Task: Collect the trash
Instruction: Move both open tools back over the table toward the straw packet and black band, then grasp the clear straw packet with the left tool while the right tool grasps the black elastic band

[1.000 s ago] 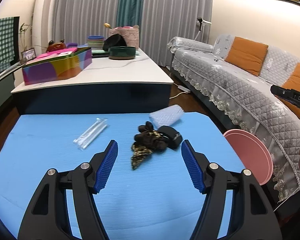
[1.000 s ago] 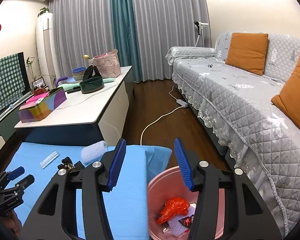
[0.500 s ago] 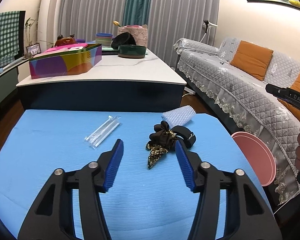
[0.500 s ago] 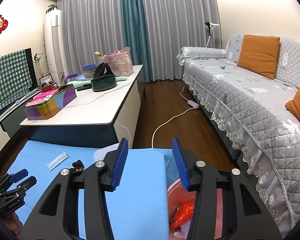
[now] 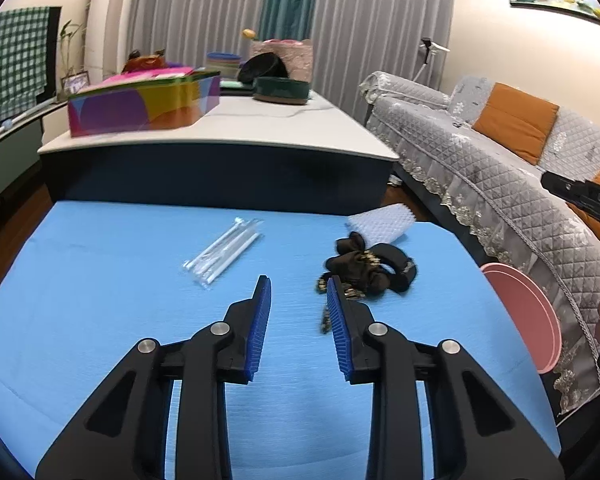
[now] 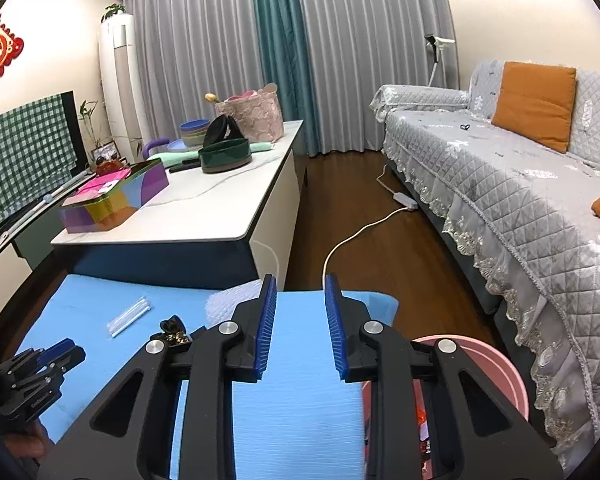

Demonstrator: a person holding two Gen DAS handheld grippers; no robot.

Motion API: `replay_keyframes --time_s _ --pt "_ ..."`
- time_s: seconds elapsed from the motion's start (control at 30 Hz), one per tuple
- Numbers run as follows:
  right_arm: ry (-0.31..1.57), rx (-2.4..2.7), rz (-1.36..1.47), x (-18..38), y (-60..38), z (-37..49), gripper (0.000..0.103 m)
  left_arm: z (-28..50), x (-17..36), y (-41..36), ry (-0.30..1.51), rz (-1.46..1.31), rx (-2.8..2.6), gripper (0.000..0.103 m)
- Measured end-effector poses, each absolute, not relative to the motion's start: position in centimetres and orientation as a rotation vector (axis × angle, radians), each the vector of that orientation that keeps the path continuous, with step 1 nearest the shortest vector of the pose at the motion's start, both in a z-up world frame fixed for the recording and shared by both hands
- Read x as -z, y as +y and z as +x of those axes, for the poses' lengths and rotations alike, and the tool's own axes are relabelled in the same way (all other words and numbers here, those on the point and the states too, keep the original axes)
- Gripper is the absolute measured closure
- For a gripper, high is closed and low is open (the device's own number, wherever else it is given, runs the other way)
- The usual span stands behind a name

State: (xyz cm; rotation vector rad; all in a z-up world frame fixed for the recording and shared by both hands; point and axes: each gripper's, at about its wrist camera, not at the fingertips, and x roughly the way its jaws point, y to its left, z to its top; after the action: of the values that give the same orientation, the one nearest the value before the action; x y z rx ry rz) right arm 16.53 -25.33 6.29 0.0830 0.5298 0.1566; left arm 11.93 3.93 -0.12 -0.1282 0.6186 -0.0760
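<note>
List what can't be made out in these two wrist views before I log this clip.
- Pink bin contents: right wrist view, mostly hidden behind the right gripper, whose jaws are closing with nothing between them.
- Dark scrunchie pile: left wrist view, near edge hidden behind a finger of the left gripper, also closing on nothing.
- Clear packet: blurred, contents unreadable.
- White foam piece: right wrist view, mostly hidden behind the gripper.
</note>
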Motion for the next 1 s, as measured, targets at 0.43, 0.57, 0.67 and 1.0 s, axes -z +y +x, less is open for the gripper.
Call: replay_keyframes --time_s 0.43,0.57,0.67,1.0 --pt "0.622 -0.28 0.063 -2.8 -20.1 19.0 0.076 15.0 2.2 8.4 0.658 -0.185 -0.034 0.074" --pt "0.659 -0.301 0.049 -1.1 -18.7 20.2 0.076 16.4 2.9 9.4 0.676 -0.188 -0.054 0.074" --pt "0.687 -0.31 0.052 0.2 -17.9 21.3 0.075 17.1 3.3 9.4 0.684 -0.171 -0.061 0.074" --pt "0.811 -0.352 0.031 4.4 -15.1 23.5 0.058 20.6 4.8 9.7 0.758 -0.142 -0.08 0.068"
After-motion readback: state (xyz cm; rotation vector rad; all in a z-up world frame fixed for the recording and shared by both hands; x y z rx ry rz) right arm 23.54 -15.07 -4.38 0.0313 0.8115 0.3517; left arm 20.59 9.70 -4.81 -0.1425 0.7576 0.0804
